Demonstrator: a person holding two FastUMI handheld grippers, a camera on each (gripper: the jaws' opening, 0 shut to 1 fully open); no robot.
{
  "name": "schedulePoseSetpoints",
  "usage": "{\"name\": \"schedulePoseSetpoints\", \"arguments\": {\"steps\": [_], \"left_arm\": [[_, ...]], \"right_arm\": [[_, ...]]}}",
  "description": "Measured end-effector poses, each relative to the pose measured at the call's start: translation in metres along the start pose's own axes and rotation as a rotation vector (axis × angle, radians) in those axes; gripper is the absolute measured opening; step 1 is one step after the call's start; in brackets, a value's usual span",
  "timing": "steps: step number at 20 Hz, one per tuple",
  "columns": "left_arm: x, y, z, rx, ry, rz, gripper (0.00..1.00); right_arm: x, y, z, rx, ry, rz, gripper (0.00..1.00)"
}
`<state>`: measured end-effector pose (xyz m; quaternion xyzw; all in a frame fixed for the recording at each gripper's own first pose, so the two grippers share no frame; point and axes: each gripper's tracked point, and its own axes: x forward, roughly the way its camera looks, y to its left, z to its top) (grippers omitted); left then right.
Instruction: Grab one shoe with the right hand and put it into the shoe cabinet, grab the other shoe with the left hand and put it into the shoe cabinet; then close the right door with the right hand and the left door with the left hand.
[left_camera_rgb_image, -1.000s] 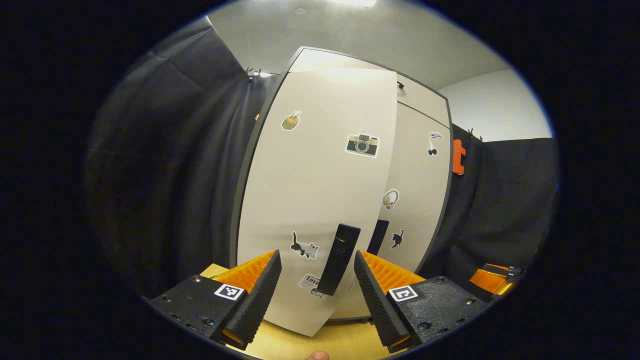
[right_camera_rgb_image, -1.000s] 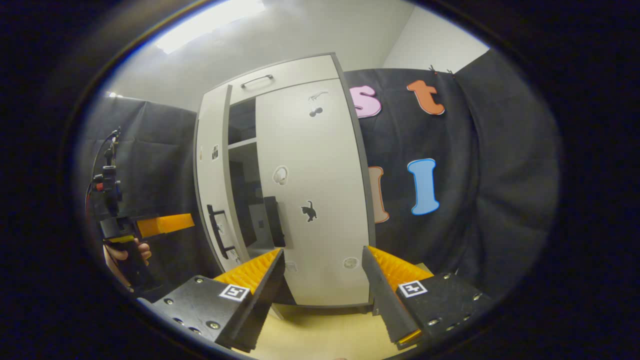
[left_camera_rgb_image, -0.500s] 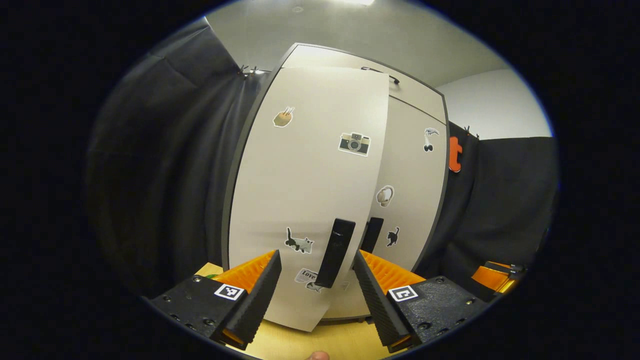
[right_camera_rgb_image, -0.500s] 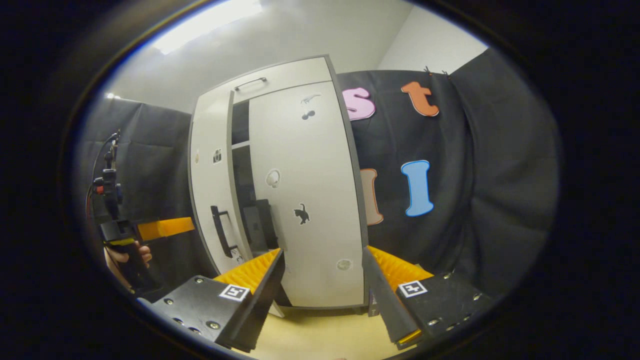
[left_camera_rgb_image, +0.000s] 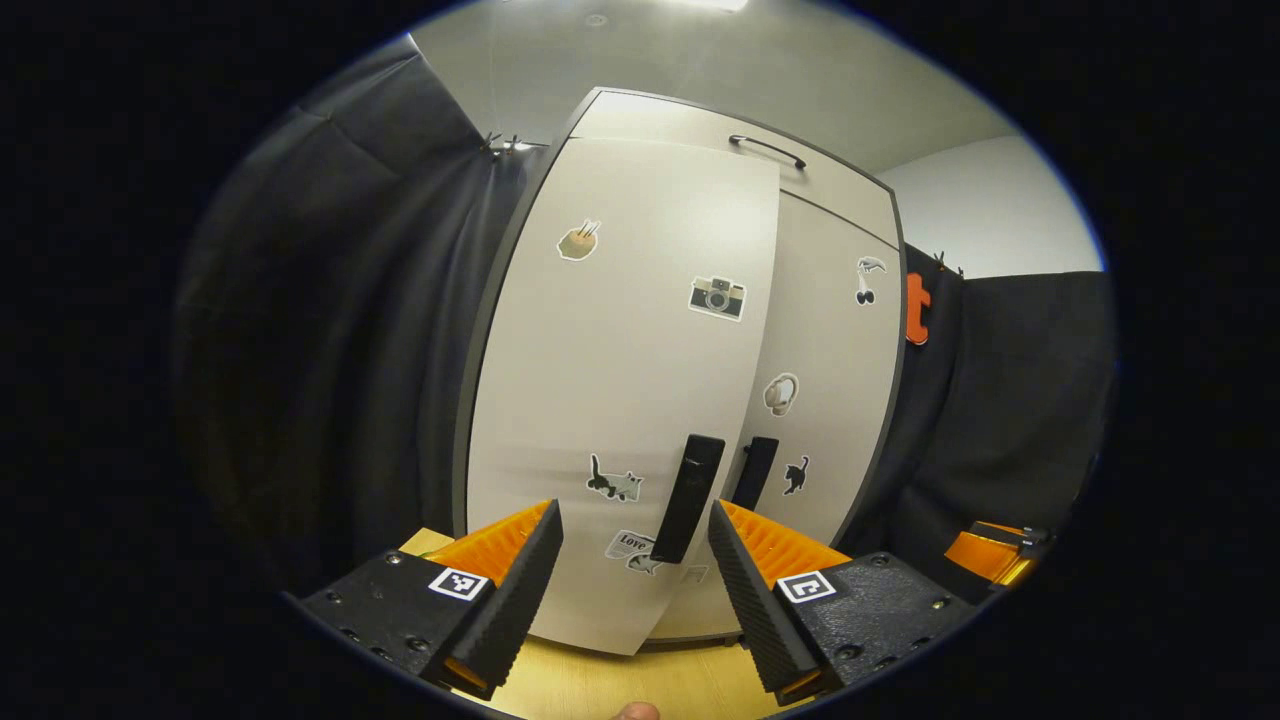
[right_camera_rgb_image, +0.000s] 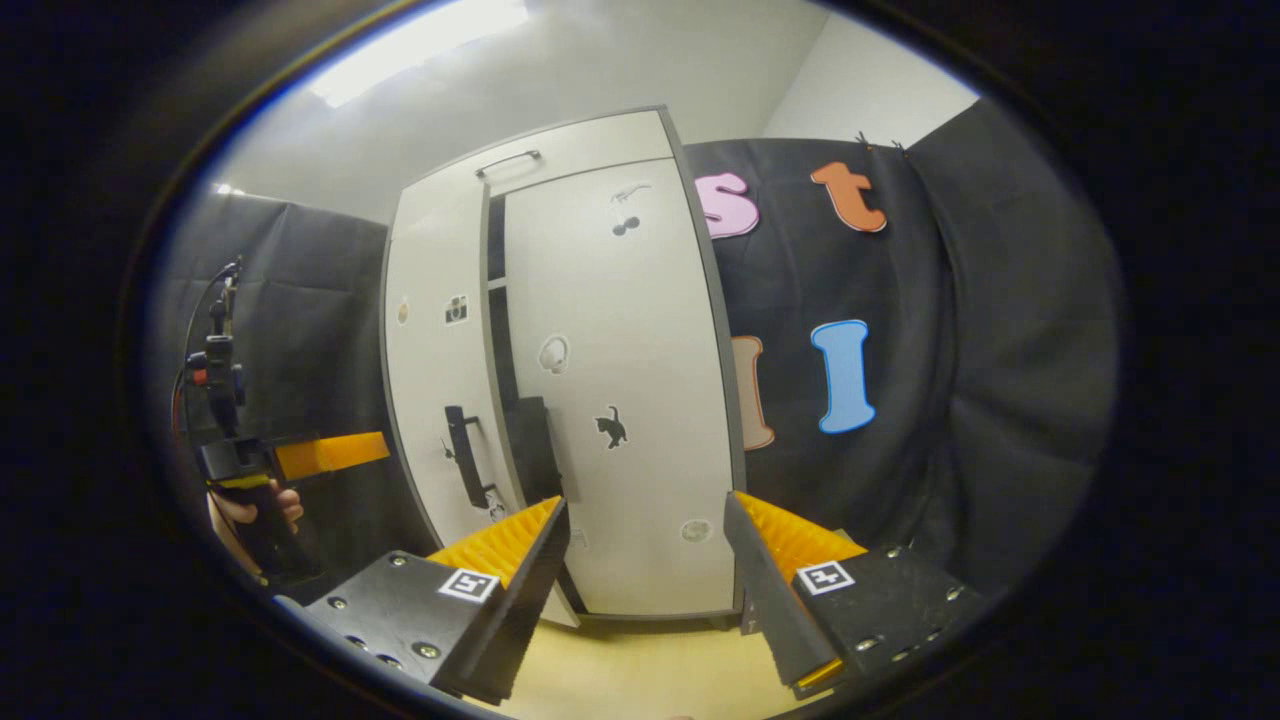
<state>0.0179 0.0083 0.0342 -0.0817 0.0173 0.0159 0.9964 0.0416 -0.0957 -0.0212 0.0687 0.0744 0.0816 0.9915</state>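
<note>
The shoe cabinet (left_camera_rgb_image: 690, 380) stands upright on the pale wooden floor (left_camera_rgb_image: 620, 685) against the black cloth wall, and everything here is placed from it. Its right door (right_camera_rgb_image: 630, 400) lies flush with the cabinet front, while its left door (right_camera_rgb_image: 435, 370) hangs slightly ajar, a narrow dark gap showing between the two (a shelf edge is just visible in that gap in the right gripper view). Each door carries a dark vertical handle near the meeting edge: the left door's handle (left_camera_rgb_image: 687, 498) and the right door's handle (left_camera_rgb_image: 755, 472). The left tongs (left_camera_rgb_image: 635, 560) hover in front of the cabinet's lower half, spread wide and gripping nothing, with the left door's handle framed between their fingers but apart from them. The right tongs (right_camera_rgb_image: 645, 560) sit before the cabinet's right door, equally wide and empty. Left of the cabinet in the right gripper view, a hand (right_camera_rgb_image: 262, 505) grips the left tongs.
</note>
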Motion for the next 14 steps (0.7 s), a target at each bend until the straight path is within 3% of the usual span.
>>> {"name": "schedulePoseSetpoints", "arguments": {"steps": [14], "left_arm": [[0.0014, 0.0024, -0.0024, 0.012, 0.004, 0.010, 0.90]], "right_arm": [[0.0020, -0.0042, 0.0003, 0.012, 0.002, -0.015, 0.93]]}}
